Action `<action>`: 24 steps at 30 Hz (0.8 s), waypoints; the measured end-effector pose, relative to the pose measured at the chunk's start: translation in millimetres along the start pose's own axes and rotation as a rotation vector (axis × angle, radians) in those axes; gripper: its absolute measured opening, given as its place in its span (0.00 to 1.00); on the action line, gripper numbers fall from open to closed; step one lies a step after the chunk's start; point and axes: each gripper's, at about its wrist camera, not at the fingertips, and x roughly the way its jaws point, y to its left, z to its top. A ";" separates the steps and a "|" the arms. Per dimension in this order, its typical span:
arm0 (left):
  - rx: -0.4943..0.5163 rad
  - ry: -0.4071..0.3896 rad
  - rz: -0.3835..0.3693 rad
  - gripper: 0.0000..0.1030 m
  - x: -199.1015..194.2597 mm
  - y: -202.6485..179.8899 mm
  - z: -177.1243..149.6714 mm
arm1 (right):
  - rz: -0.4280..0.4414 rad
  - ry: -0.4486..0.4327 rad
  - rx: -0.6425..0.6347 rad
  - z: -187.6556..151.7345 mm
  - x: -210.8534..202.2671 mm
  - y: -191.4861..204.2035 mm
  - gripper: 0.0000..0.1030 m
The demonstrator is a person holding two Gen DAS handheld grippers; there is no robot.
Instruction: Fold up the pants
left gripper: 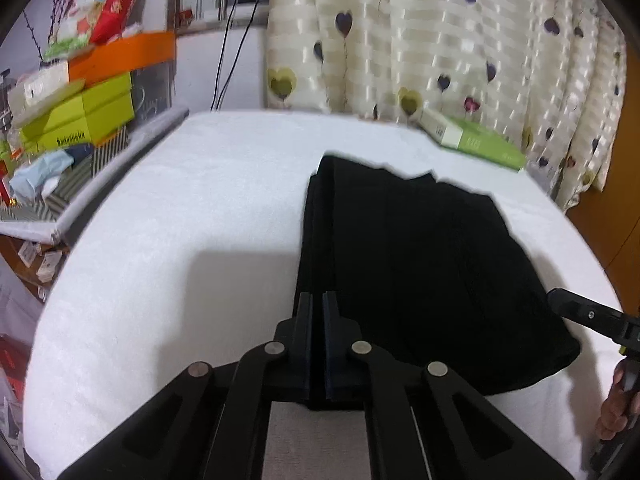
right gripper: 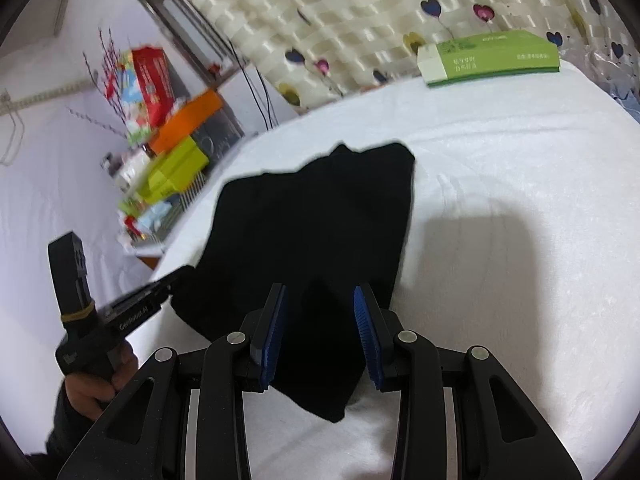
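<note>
Pinching the near left edge of the soft black folded pants [left gripper: 420, 264], the left gripper [left gripper: 317, 304] is clamped shut on cloth; the right gripper [right gripper: 320, 300] straddles the near corner, jaws apart. Limp, light fabric on the white towel-covered table [left gripper: 180, 240] looks best taken at corners; beyond lies a green-and-white box [right gripper: 492, 58].

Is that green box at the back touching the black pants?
Apart. In the right wrist view, bare white cloth separates the green box from the black pants.
</note>
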 end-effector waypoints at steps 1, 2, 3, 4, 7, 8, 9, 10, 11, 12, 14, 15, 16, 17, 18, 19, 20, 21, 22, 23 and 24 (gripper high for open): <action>-0.013 -0.003 -0.014 0.06 -0.3 1.2 1.6 | -0.010 0.012 -0.005 -1.3 3.1 -0.1 0.35; -0.011 -0.006 -0.017 0.05 -1.2 1.5 2.8 | -0.016 0.004 -0.015 -2.0 2.6 1.7 0.35; -0.002 -0.004 -0.010 0.05 -0.7 -0.3 2.5 | -0.028 0.004 -0.028 -2.1 1.9 3.9 0.35; 0.013 -0.006 0.004 0.05 -1.1 -2.9 1.4 | -0.040 0.008 -0.038 -1.9 1.3 5.8 0.35; 0.046 -0.022 0.035 0.05 -10.6 -10.4 0.8 | -0.079 -0.011 -0.073 -2.2 -6.5 13.0 0.35; 0.040 -0.029 0.034 0.05 -14.9 -11.7 1.3 | -0.128 -0.027 -0.107 -3.0 -9.6 18.1 0.35; 0.033 -0.035 0.028 0.05 -18.9 -12.2 1.9 | -0.164 -0.035 -0.127 -4.2 -10.3 19.9 0.35; 0.030 -0.044 0.027 0.05 -23.5 -13.9 2.6 | -0.194 -0.038 -0.148 -5.1 -10.1 22.2 0.35; 0.032 -0.055 0.028 0.05 -28.2 -16.8 2.9 | -0.200 -0.031 -0.158 -6.2 -8.9 23.3 0.35; 0.041 -0.066 0.022 0.06 -33.9 -21.1 3.0 | -0.194 -0.020 -0.157 -6.9 -7.9 23.2 0.35; 0.057 -0.080 0.006 0.06 -41.7 -29.7 2.9 | -0.188 -0.011 -0.163 -9.5 -7.3 25.2 0.35; 0.067 -0.084 -0.001 0.06 -44.0 -34.3 2.5 | -0.192 -0.013 -0.174 -10.8 -7.9 26.9 0.35; 0.081 -0.086 -0.011 0.06 -45.9 -40.0 1.7 | -0.198 -0.017 -0.186 -11.6 -8.6 28.9 0.35; 0.095 -0.086 -0.021 0.06 -46.5 -45.2 0.1 | -0.206 -0.019 -0.198 -12.1 -9.0 30.7 0.35; 0.110 -0.082 -0.033 0.07 -45.3 -50.8 -1.8 | -0.210 -0.021 -0.206 -12.3 -9.0 32.2 0.35; 0.120 -0.074 -0.040 0.07 -43.1 -55.2 -3.0 | -0.212 -0.020 -0.211 -12.4 -8.9 33.0 0.35; 0.129 -0.064 -0.043 0.07 -40.4 -58.6 -5.1 | -0.216 -0.018 -0.213 -12.5 -8.7 33.1 0.35; 0.136 -0.048 -0.042 0.07 -35.8 -61.5 -7.1 | -0.218 -0.017 -0.215 -12.9 -8.8 33.7 0.35; 0.138 -0.031 -0.040 0.07 -30.9 -63.3 -9.2 | -0.220 -0.017 -0.217 -13.8 -9.3 34.0 0.35; 0.139 -0.020 -0.040 0.07 -27.1 -64.6 -11.2 | -0.220 -0.017 -0.223 -14.3 -9.8 34.5 0.35; 0.142 -0.017 -0.037 0.07 -25.3 -66.1 -13.0 | -0.220 -0.017 -0.230 -14.9 -10.1 35.2 0.35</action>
